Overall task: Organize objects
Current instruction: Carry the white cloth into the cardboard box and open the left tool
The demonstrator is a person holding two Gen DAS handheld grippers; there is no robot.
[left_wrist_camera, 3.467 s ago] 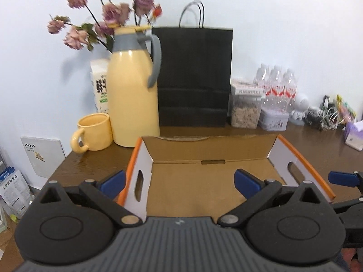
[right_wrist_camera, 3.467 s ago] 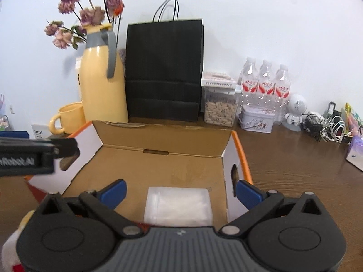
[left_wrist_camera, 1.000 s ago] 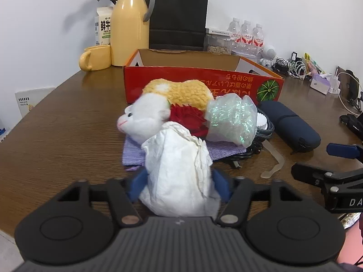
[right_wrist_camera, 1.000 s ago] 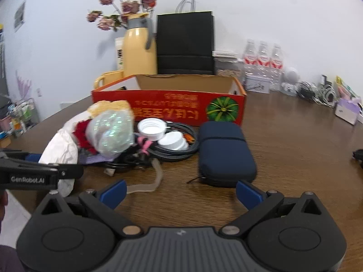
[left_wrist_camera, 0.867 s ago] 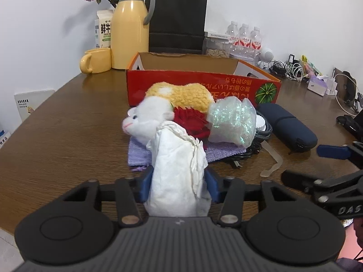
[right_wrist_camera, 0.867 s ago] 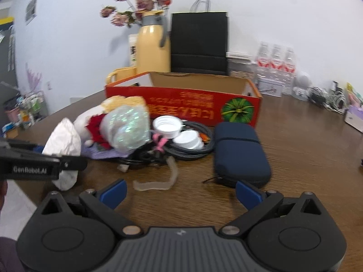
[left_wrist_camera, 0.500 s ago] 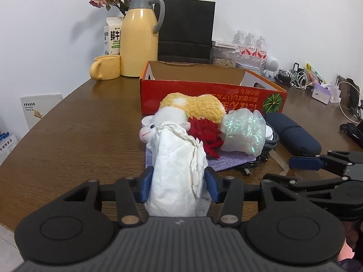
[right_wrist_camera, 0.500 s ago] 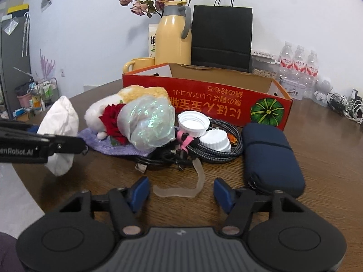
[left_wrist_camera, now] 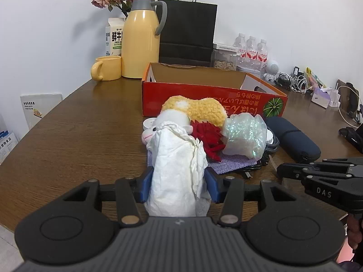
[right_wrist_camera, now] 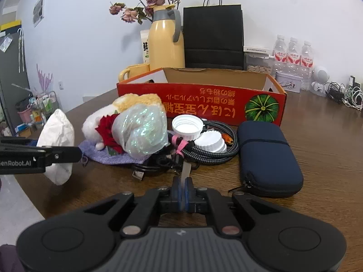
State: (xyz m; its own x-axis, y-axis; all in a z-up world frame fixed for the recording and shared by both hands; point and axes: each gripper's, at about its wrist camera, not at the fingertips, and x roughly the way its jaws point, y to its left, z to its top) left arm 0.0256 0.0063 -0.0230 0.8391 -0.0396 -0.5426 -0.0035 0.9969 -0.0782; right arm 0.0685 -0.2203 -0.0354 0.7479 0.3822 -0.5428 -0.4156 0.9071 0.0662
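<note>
Left tongs: clamped on a crumpled white paper bag, low in the middle of the left view, lifted off the brown worktop. Right tongs: just been closing, now pinched tight on a thin clear strip, low middle of the right view. Beyond, mid-frame: a heap with a plush toy, shiny wrap, white caps, braided cable. Blue pouch to the right. Red box behind, open on top.
</note>
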